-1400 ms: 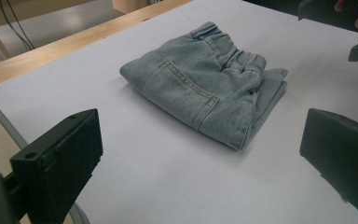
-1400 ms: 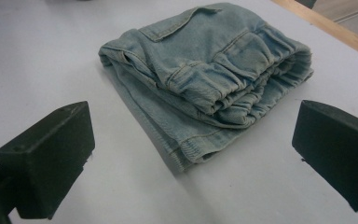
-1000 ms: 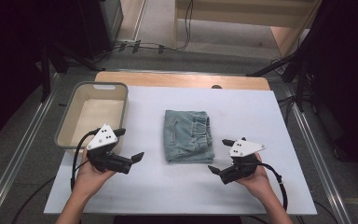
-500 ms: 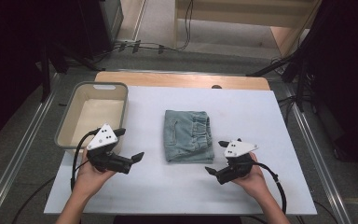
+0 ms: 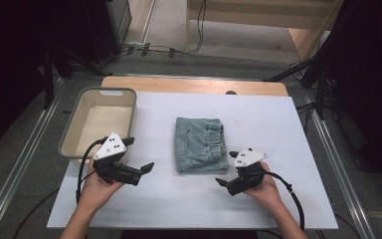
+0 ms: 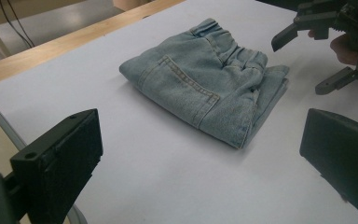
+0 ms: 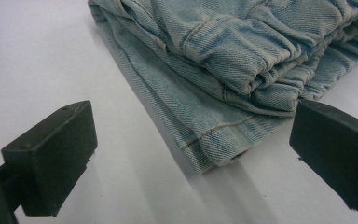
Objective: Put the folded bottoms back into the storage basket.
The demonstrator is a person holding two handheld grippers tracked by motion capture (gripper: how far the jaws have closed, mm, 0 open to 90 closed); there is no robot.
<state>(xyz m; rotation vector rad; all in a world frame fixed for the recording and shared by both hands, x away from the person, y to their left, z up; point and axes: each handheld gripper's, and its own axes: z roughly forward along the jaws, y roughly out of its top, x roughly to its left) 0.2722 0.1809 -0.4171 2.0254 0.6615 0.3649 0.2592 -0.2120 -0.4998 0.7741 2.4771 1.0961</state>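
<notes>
Right black two-jaw gripper (image 5: 228,169) held low near the table's near edge, jaws spread wide and empty, pointing at the near right corner of the folded light-blue denim shorts (image 5: 200,144). Left black two-jaw gripper (image 5: 138,154) likewise agape and holding nothing, just left of the garment and near the tub. Both apart from the cloth — no contact seen.

Folded into a neat, roughly rectangular pad in the middle of the white tabletop (image 5: 258,124), pale washed denim with tan stitching. Seen from above: flat, elastic waistband gathered toward the right side, a patch pocket facing up.

Closer, from the right gripper view: stacked layers at the fold (image 7: 223,79), gathered waistband ridges, a hemmed corner lying on the white surface between the two open jaws, twill weave plainly legible — detail lost from above.

From the left gripper view: the whole bundle (image 6: 205,88) at a slant, pocket seam running across its top, thick folded edge at the near right; beyond it, the other gripper (image 6: 303,56) with jaws parted, beside the waistband end.

Farther off, from the high view alone: a beige rectangular plastic tub (image 5: 74,122) at the table's left edge, a light wooden strip (image 5: 194,84) along the far edge, then grey floor with cables.
</notes>
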